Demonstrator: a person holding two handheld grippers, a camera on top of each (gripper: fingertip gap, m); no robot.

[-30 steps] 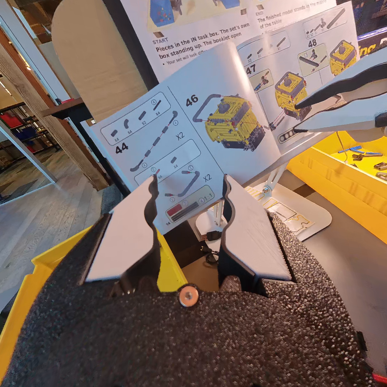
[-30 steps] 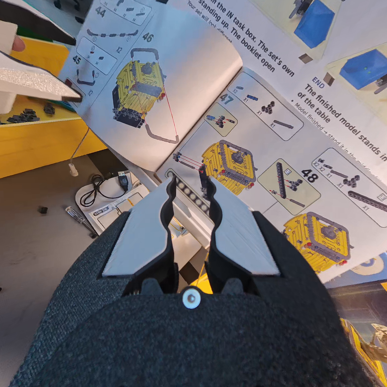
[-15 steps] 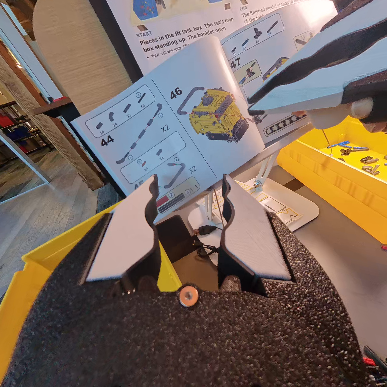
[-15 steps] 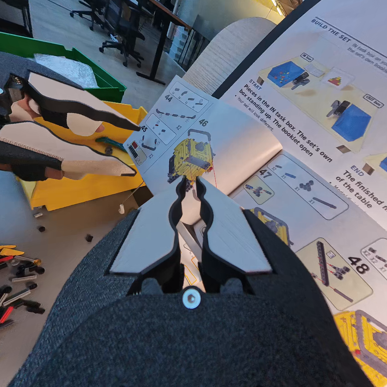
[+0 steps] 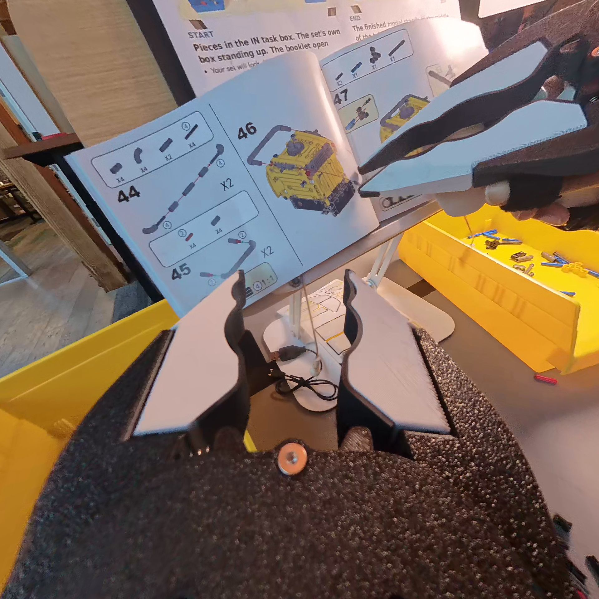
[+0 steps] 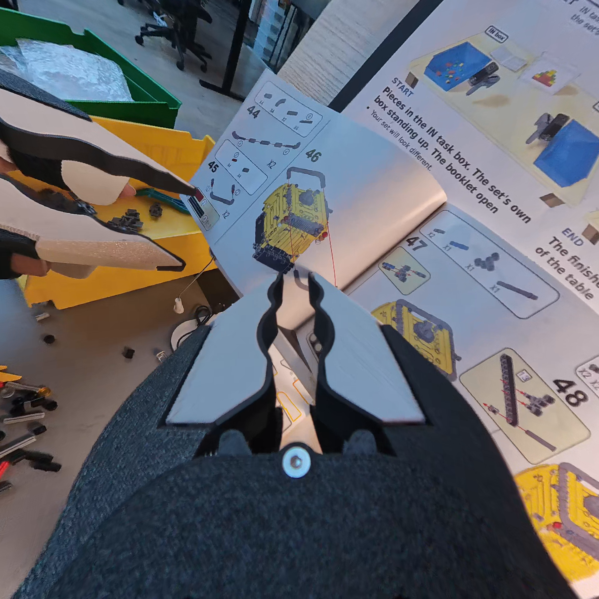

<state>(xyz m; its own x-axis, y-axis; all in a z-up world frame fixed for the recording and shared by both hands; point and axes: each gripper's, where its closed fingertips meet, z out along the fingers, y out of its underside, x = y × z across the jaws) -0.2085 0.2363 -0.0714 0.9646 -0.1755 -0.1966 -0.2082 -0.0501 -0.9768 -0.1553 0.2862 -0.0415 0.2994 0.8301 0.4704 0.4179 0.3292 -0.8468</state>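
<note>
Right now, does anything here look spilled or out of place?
Yes. Small building pieces lie loose on the grey table instead of inside the yellow bin, and one red pin sits just outside another yellow bin. The open booklet looks tidy on its stand.

Numbered steps in open booklet (image 5: 227, 194), captioned poster (image 5: 269, 42)

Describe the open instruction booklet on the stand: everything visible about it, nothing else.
The instruction booklet is thin, white-paged paper, open at a middle spread and propped tilted back on a white stand. Its left page lies fairly flat; near the spine the paper bows up in a hump. Both pages carry numbered step panels, small part drawings and pictures of a yellow block-built model. A large printed poster stands behind it. The right gripper points at the lower left page, narrowly open; contact cannot be told. The left gripper, open and empty, sits below the page's bottom edge.
</note>
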